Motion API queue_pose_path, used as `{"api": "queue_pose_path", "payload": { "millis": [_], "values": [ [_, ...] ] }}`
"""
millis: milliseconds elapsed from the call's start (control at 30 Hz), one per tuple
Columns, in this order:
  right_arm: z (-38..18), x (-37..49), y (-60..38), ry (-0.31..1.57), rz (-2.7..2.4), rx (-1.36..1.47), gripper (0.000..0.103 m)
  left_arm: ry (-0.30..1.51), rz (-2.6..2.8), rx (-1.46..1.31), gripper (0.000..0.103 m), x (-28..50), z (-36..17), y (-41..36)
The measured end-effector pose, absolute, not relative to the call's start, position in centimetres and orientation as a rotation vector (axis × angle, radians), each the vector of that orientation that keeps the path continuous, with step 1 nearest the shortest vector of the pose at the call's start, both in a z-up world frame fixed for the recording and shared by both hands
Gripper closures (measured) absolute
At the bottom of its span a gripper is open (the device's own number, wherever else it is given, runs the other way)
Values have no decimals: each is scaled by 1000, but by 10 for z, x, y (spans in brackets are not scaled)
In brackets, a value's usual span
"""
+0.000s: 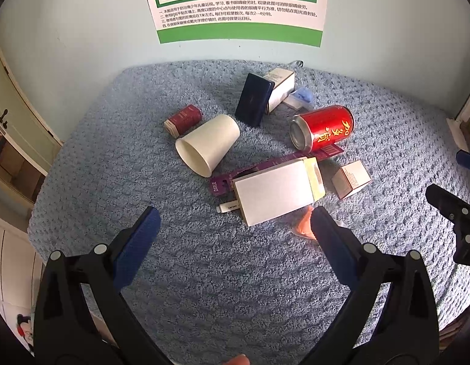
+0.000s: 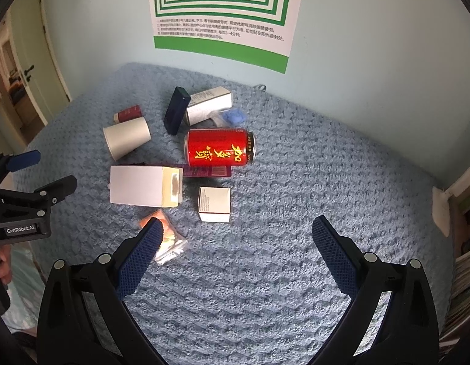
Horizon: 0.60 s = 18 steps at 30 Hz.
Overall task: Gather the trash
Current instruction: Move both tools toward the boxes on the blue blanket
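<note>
Both grippers, left [image 1: 235,222] and right [image 2: 238,231], fingers spread, holding nothing. Can [image 2: 219,147] on its side at 12 o'clock of the small box [image 2: 214,204]; cup [image 1: 207,147] tipped over.

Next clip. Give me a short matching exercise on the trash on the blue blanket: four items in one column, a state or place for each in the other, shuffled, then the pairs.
1. red can
2. paper cup
3. dark flat box
4. purple card

A. propped against a white carton
B. partly under the large white box
C. on its side, gold lettering showing
D. on its side, plain white

Pairs: 1-C, 2-D, 3-A, 4-B
</note>
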State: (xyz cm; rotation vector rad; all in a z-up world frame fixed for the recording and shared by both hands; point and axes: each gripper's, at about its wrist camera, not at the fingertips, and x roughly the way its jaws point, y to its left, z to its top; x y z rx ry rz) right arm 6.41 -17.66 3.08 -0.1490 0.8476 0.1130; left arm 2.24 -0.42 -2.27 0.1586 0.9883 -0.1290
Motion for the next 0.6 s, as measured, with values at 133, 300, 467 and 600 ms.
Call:
{"api": "queue_pose_path", "payload": {
  "millis": [133,300,467,600],
  "values": [
    [26,68,-179,863,119,-144,6,1009,-128,186,6,26,-31,-9],
    [23,76,-181,876,127,-139,6,1021,-130,212,6,33,-38,-13],
    [21,83,-183,888,137,-128,6,1031,-130,204,6,41,-41,-14],
    [16,90,-183,901,144,-127,6,1040,-129,214,6,46,-45,-16]
  ]
}}
